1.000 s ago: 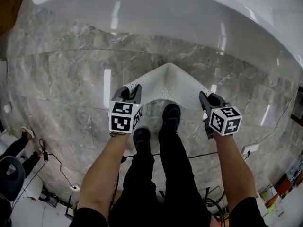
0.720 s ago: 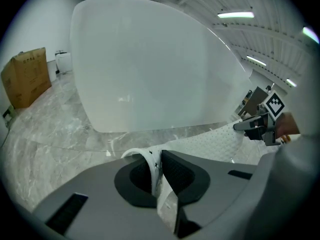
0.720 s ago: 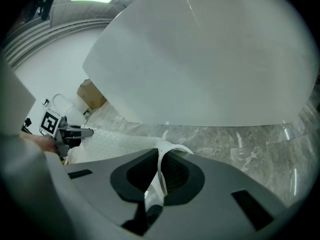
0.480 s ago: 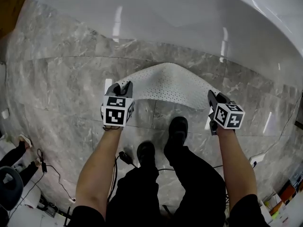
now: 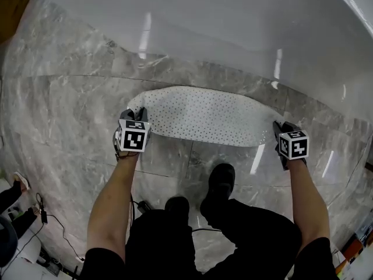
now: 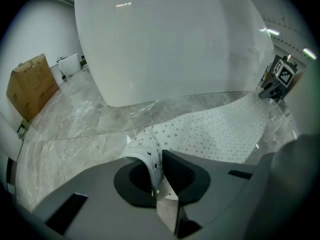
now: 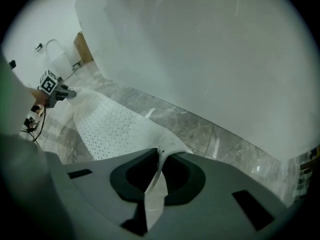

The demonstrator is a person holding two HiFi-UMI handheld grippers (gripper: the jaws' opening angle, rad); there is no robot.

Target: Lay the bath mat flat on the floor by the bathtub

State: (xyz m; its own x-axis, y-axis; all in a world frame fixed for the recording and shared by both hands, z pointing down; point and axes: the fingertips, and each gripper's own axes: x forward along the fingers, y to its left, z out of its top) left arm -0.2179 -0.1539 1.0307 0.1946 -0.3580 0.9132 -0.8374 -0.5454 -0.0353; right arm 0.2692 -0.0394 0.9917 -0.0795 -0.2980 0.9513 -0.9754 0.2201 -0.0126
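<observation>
A white bath mat [image 5: 204, 115] dotted with small holes stretches low over the grey marble floor [image 5: 64, 121], just in front of the white bathtub [image 5: 233, 28]. My left gripper [image 5: 139, 114] is shut on the mat's left corner, which folds up between its jaws in the left gripper view, where the mat [image 6: 220, 129] runs off to the right. My right gripper [image 5: 279, 128] is shut on the right corner. In the right gripper view a pinched fold of the mat [image 7: 110, 126] stands between the jaws of that gripper [image 7: 159, 159]. Both grippers point steeply down.
The person's black shoes [image 5: 221, 177] stand on the floor just behind the mat. A cardboard box [image 6: 30, 86] leans on the wall to the far left of the tub. Cables [image 5: 41, 212] lie at the lower left.
Both grippers have dropped toward the floor and spread apart. The mat, earlier peaked and hanging, now stretches wide and low. The feet have stepped back off it.
</observation>
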